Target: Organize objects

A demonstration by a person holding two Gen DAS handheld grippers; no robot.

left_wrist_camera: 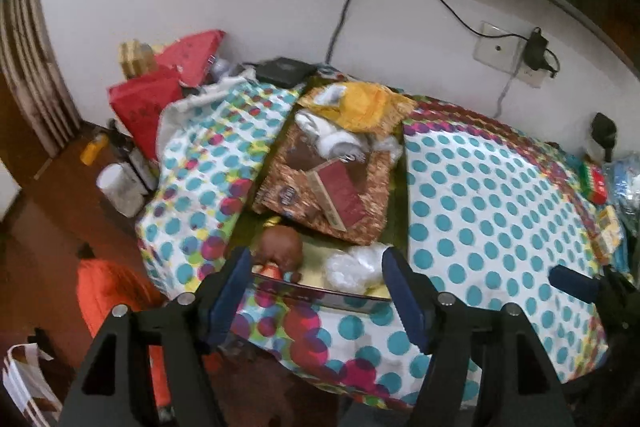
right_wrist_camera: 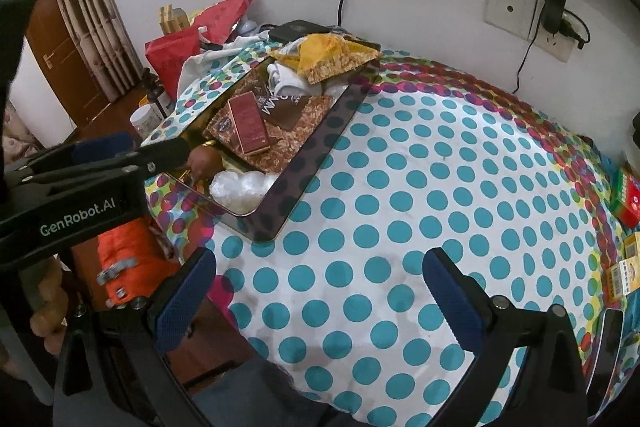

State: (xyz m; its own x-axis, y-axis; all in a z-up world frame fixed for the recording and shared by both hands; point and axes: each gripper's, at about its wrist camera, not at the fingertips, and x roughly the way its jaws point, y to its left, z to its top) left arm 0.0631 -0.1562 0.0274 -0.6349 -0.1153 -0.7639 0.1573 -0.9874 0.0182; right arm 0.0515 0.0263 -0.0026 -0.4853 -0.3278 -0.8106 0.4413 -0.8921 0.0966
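A shiny rectangular tray (left_wrist_camera: 400,187) (right_wrist_camera: 320,147) sits on a polka-dot tablecloth (left_wrist_camera: 500,195) (right_wrist_camera: 400,207). It holds a dark red box (left_wrist_camera: 344,193) (right_wrist_camera: 248,123), patterned packets, white socks (left_wrist_camera: 332,135), a yellow bag (left_wrist_camera: 360,103) (right_wrist_camera: 320,49), a brown doll (left_wrist_camera: 280,247) (right_wrist_camera: 204,161) and crumpled clear plastic (left_wrist_camera: 356,265) (right_wrist_camera: 240,189). My left gripper (left_wrist_camera: 316,279) is open, its jaws over the tray's near edge, either side of the doll and plastic. My right gripper (right_wrist_camera: 320,279) is open and empty over the bare cloth, right of the tray.
Red bags (left_wrist_camera: 148,107) (right_wrist_camera: 176,55) and jars (left_wrist_camera: 120,187) stand left of the table. An orange bag (left_wrist_camera: 108,295) (right_wrist_camera: 132,259) lies on the floor. Small boxes (right_wrist_camera: 628,195) sit at the table's right edge. A black box (left_wrist_camera: 284,69) lies behind the tray, cables above.
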